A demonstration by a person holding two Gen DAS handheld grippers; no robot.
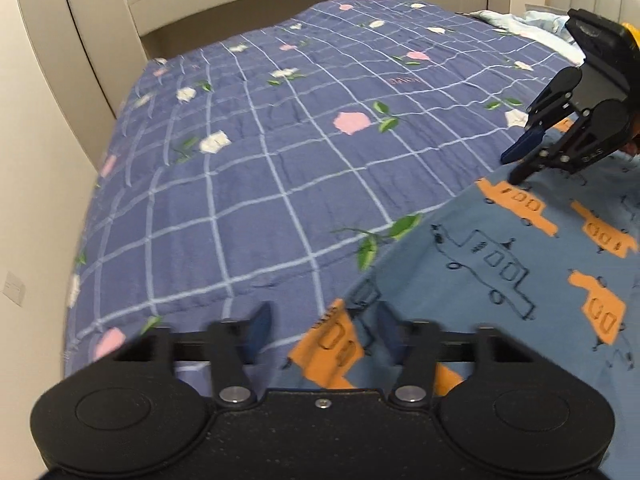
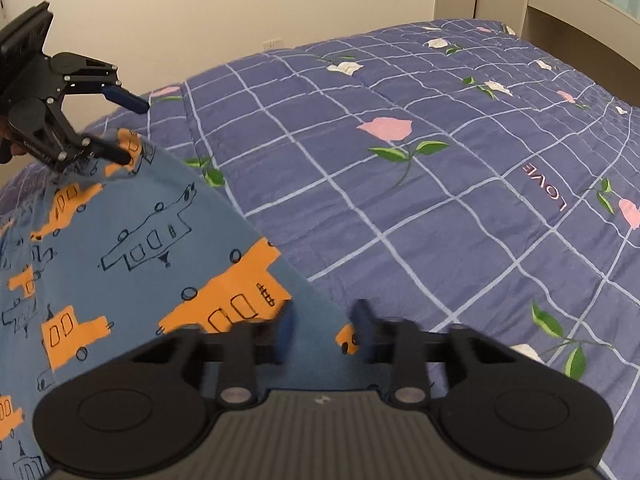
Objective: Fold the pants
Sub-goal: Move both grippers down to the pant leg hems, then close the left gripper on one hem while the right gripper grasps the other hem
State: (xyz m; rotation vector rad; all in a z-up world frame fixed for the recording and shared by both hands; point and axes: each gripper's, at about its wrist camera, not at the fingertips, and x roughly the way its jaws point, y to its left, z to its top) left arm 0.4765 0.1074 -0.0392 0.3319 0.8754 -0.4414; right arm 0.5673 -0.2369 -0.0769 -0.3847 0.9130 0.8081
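- Lying flat on quilt (image 1: 248, 184): blue pants (image 1: 500, 280), car print.
- Left gripper (image 1: 320, 332): jaws partly apart, straddling pants edge, no clamp visible.
- Right gripper (image 2: 324, 332): likewise, pads not pressing.

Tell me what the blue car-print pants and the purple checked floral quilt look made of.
Blue car-print pants: thin, matte knit, probably cotton; they lie limp and smooth. Purple checked floral quilt: padded woven fabric, matte and crinkled, puffing between stitched lines; fibre unclear.

Blue pants (image 1: 500, 280) with orange cars; purple checked floral quilt (image 1: 260, 140)
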